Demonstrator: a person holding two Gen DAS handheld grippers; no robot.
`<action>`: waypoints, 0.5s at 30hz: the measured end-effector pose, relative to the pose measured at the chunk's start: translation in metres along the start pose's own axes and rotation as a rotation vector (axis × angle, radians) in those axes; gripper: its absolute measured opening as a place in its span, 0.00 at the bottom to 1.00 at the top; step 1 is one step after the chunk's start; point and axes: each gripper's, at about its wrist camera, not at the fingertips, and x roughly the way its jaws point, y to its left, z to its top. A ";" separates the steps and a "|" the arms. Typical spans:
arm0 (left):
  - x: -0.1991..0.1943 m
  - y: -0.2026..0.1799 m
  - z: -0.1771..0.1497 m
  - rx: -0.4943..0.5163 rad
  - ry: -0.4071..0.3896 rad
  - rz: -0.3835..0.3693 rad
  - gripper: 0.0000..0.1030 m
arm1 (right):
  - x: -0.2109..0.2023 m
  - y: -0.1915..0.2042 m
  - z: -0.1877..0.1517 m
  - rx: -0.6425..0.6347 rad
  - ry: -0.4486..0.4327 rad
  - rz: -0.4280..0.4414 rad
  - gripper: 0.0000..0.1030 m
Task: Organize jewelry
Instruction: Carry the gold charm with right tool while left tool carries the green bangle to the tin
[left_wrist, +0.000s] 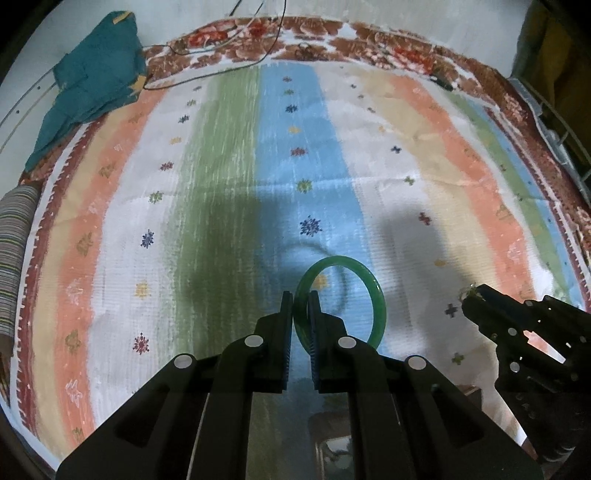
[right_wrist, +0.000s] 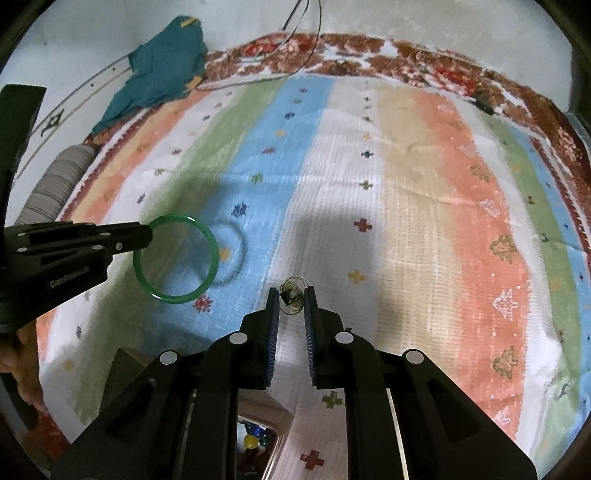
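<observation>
Two grippers loaded: left gripper (left_wrist: 300, 295) clamped on stiff, slick green bangle (left_wrist: 378, 299) rim at 9 o'clock; right gripper (right_wrist: 291, 293) pinching tiny light wire earring (right_wrist: 293, 295), fragile, above striped bedspread (right_wrist: 369, 155).

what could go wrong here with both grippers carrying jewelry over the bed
1. The left gripper pinches the green bangle only at one spot on its rim, so the smooth ring could pivot or slip out.
2. The right gripper holds a small wire earring at its very fingertips; a jolt may drop it onto the striped bedspread, where the busy pattern would hide it.
</observation>
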 end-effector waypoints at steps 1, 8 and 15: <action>-0.004 -0.001 -0.001 0.003 -0.008 -0.003 0.07 | -0.005 0.001 0.000 0.001 -0.013 -0.001 0.14; -0.028 -0.005 -0.008 0.005 -0.053 -0.024 0.07 | -0.027 0.007 -0.009 0.005 -0.068 -0.006 0.14; -0.049 -0.013 -0.021 0.048 -0.093 -0.006 0.08 | -0.045 0.016 -0.017 -0.010 -0.125 -0.003 0.14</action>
